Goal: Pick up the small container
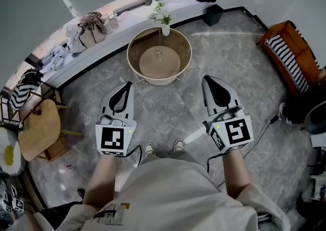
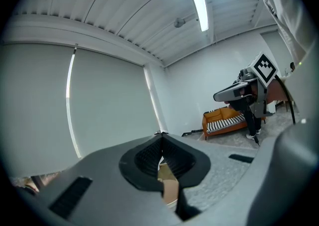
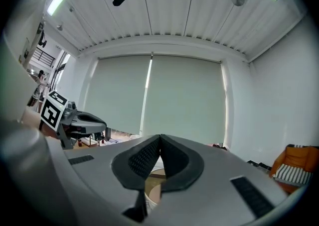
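Indoors, grey marbled floor [image 1: 224, 47], round table [image 1: 160, 80], orange striped sofa [image 1: 288, 49], left hand-held gripper [image 1: 126, 86] and right hand-held gripper [image 1: 207, 80] closed, empty.

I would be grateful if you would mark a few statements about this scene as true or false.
1. The left gripper and the right gripper are both shut and hold nothing. True.
2. A vase of flowers stands on the round table. True.
3. The right gripper is touching the round table. False: it is held in the air, apart from the table.
4. The orange sofa stands on the person's left. False: it is on the person's right.
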